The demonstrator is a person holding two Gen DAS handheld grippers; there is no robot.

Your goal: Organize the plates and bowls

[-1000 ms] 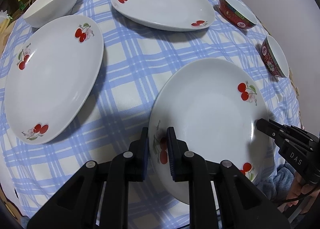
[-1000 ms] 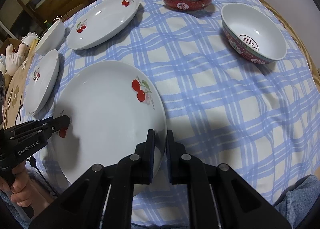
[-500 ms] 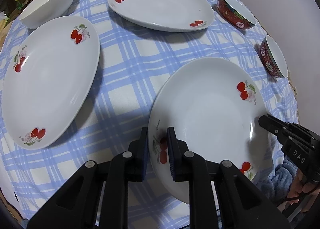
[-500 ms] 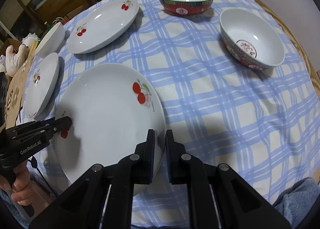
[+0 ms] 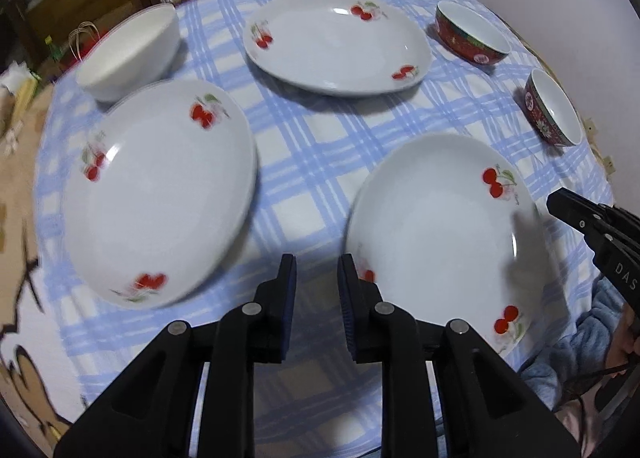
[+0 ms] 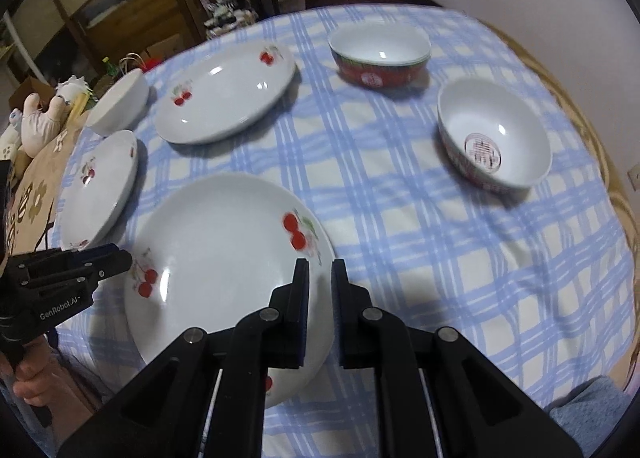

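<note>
Three white cherry-print plates lie on the blue checked cloth: a near plate (image 5: 436,234) (image 6: 224,266), a left plate (image 5: 156,193) (image 6: 100,185) and a far plate (image 5: 336,45) (image 6: 224,89). My left gripper (image 5: 316,270) is slightly open and empty, just left of the near plate's rim. My right gripper (image 6: 320,278) is slightly open and empty at that plate's right rim. Two red bowls (image 6: 380,53) (image 6: 494,137) and a white bowl (image 5: 128,53) (image 6: 120,101) stand farther back.
The round table's edge (image 6: 592,137) curves close on the right. A wooden cabinet (image 6: 120,9) and a stuffed toy (image 6: 40,117) are beyond the table on the left. The person's blue sleeve (image 5: 568,342) is at the near edge.
Both grippers have pulled back and up from the near plate's rim and their jaws have opened a little. The plate now lies free on the cloth.
</note>
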